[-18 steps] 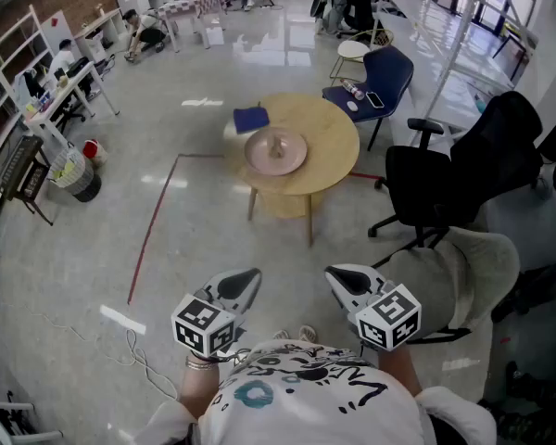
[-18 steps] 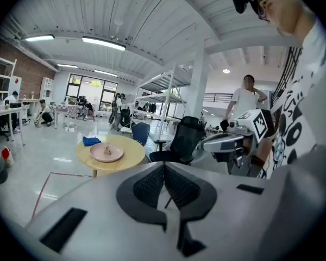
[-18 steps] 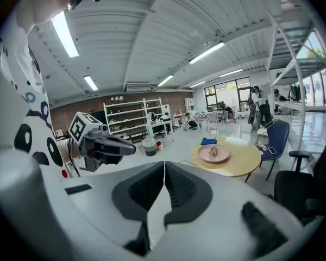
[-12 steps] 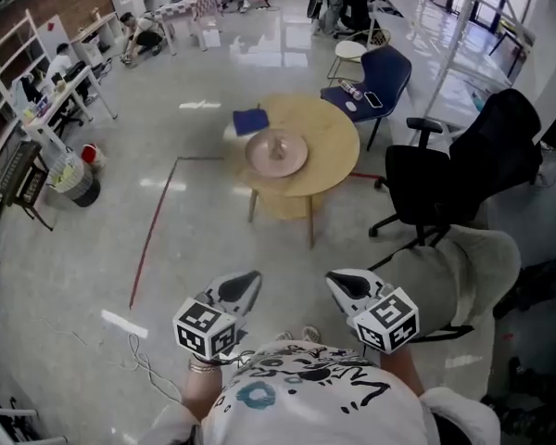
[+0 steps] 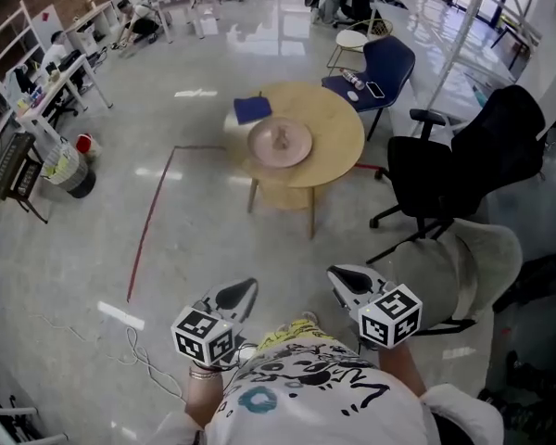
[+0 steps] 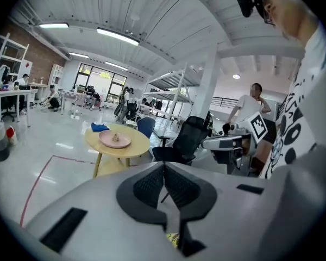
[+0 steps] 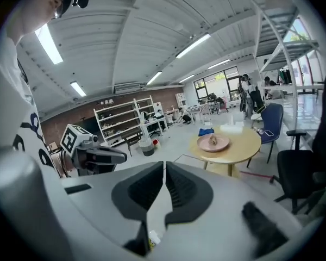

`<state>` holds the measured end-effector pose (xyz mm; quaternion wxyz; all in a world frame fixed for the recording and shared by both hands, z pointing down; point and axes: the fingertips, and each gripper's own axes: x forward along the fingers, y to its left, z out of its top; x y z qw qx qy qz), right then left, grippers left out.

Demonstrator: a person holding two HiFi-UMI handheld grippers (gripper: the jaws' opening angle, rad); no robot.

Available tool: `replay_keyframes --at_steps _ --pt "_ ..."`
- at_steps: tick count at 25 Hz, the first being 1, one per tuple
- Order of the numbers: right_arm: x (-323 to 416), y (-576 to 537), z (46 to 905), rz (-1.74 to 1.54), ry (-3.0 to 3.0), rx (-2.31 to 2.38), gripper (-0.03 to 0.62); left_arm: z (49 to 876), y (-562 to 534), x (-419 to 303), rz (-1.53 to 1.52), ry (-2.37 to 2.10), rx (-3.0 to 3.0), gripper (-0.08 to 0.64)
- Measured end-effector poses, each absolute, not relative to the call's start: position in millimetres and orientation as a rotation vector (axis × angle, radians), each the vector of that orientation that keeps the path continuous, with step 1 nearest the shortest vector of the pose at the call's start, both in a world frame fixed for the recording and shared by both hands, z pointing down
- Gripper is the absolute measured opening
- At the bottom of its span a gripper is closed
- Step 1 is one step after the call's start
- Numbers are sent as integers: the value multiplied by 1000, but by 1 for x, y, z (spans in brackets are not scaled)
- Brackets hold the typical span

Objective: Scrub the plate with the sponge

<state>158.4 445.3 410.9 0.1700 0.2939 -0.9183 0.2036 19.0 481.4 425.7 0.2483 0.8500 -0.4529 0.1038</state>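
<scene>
A pink plate (image 5: 279,143) with a small brownish lump on it lies on a round wooden table (image 5: 329,128), far ahead of me. Beside it, at the table's far left edge, lies a flat blue pad (image 5: 251,109); whether it is the sponge I cannot tell. My left gripper (image 5: 241,294) and right gripper (image 5: 338,276) are held close to my body, well short of the table, both shut with nothing between the jaws. The left gripper view shows the plate (image 6: 114,140) beyond the left gripper (image 6: 164,165). In the right gripper view the plate (image 7: 213,142) lies beyond the right gripper (image 7: 164,163).
A black office chair (image 5: 454,170) stands right of the table and a blue chair (image 5: 380,68) behind it. A pale grey seat (image 5: 468,262) is near my right gripper. A red tape line (image 5: 150,221) crosses the floor at left, with cables (image 5: 144,360) nearer me.
The head view has shifted a little, so the table now sits slightly higher and further right. Both grippers stay shut in front of my body. A yellow shoe tip now shows between them.
</scene>
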Motion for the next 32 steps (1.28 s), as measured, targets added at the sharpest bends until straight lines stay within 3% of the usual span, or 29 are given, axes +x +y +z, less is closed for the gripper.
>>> replay_keyframes --at_steps 12,24,32 --pt "131 373 430 644 -2612 809 31 448 414 -14 314 -1292 2241 17" --pt "128 222 403 550 -2648 815 31 418 261 -1 268 -1291 2338 17" --pt "147 166 419 655 -2610 777 31 418 187 6 287 -1303 2324 17"
